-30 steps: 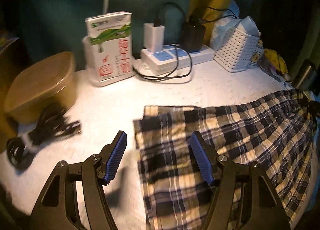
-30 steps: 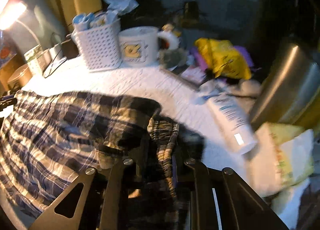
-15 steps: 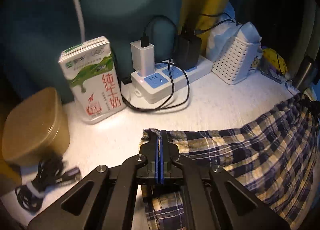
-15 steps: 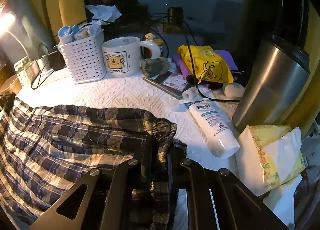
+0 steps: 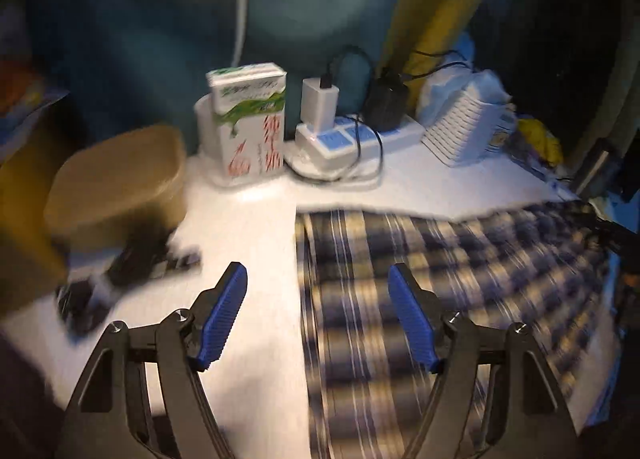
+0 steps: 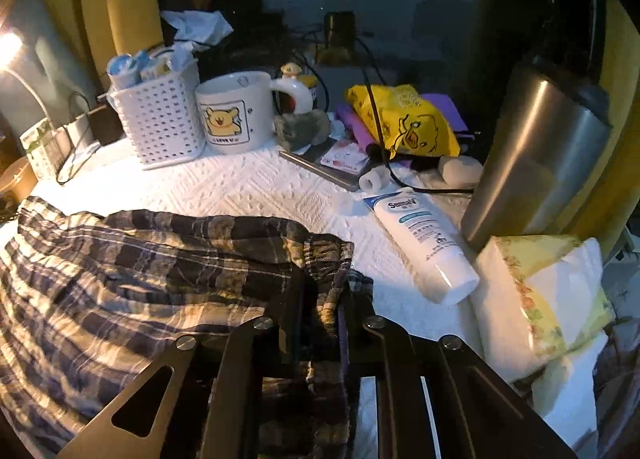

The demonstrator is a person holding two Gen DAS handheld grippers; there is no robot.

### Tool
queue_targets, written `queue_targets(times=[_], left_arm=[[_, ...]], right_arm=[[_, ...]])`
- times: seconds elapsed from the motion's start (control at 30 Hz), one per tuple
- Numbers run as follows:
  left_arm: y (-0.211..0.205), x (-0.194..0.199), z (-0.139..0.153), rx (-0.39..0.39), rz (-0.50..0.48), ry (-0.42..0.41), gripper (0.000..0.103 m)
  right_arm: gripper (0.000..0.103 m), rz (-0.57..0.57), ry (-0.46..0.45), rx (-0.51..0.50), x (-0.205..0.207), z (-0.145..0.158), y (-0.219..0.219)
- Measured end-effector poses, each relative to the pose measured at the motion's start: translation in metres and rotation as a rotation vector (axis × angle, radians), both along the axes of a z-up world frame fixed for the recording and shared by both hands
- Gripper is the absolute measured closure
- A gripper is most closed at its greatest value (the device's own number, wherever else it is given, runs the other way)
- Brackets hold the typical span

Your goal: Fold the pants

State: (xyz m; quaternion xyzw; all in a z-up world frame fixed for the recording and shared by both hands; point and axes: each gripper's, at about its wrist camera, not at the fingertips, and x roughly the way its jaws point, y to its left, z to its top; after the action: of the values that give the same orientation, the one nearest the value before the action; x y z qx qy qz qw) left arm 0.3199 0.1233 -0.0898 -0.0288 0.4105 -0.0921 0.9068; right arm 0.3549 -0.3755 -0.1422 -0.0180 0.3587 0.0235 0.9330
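Change since earlier: half a second ago the left gripper (image 5: 318, 313) was clamped shut on the near corner of the pants (image 5: 460, 283); it has now let go and lifted, and its view is blurred by motion.
Left jaws: opening, spread wide, blue pads (image 5: 226, 315) clear of the cloth; nothing between them but the pants edge and white table cover (image 5: 248, 243) below.
Right gripper (image 6: 322, 323): jaws nearly closed, pinching the bunched waistband of the pants, as before.
Pants: plaid, spread flat across the white cover, running from the left gripper's side to the right gripper's grip.
Near left: black cable bundle (image 5: 120, 271) and a tan lidded box (image 5: 116, 183) beside it.
Near right: white lotion tube (image 6: 424, 243) lying just beside the waistband; steel tumbler (image 6: 540, 163) and tissue pack (image 6: 540, 299) past it.
Far left: milk carton (image 5: 248, 119), power strip (image 5: 352, 135) with chargers.
Far right: white basket (image 6: 160, 119), bear mug (image 6: 236, 111), yellow bag (image 6: 408, 119).
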Motion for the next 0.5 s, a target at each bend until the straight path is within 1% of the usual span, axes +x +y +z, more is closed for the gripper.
queue_targets(times=[0.03,0.13,0.2,0.23,0.27,0.3,0.33,0.4,0.5], left_arm=[[0.002,-0.019,-0.001,-0.016,-0.002,0.01,0.03],[-0.002,-0.057,-0.01,-0.046,-0.029,0.039,0.03],[-0.009,-0.077,-0.02,-0.058,-0.047,0.058,0.03],[-0.011,-0.087,-0.027,-0.07,-0.061,0.074,0.03],[-0.013,-0.094,-0.033,-0.079,-0.072,0.088,0.03],[-0.014,-0.097,-0.037,-0.083,-0.075,0.099,0.03],[-0.015,-0.102,-0.043,-0.087,-0.079,0.114,0.03],[-0.015,-0.105,-0.049,-0.094,-0.092,0.123,0.03],[-0.021,-0.109,-0.049,-0.094,-0.141,0.109,0.03]], right_arm=[[0.086,0.0,-0.004,0.003,-0.005,0.001,0.0],[0.086,-0.005,-0.006,0.008,-0.019,0.001,-0.001],[0.084,-0.007,-0.007,0.013,-0.029,0.002,-0.001],[0.075,-0.009,-0.007,0.011,-0.033,0.002,-0.001],[0.051,-0.01,-0.007,0.011,-0.038,0.003,-0.002],[0.034,-0.011,-0.009,0.016,-0.042,0.003,-0.002],[0.016,-0.009,-0.018,0.026,-0.048,0.005,-0.003],[0.016,-0.004,-0.027,0.028,-0.056,0.008,-0.002],[0.016,-0.001,-0.038,0.018,-0.068,0.011,0.002]])
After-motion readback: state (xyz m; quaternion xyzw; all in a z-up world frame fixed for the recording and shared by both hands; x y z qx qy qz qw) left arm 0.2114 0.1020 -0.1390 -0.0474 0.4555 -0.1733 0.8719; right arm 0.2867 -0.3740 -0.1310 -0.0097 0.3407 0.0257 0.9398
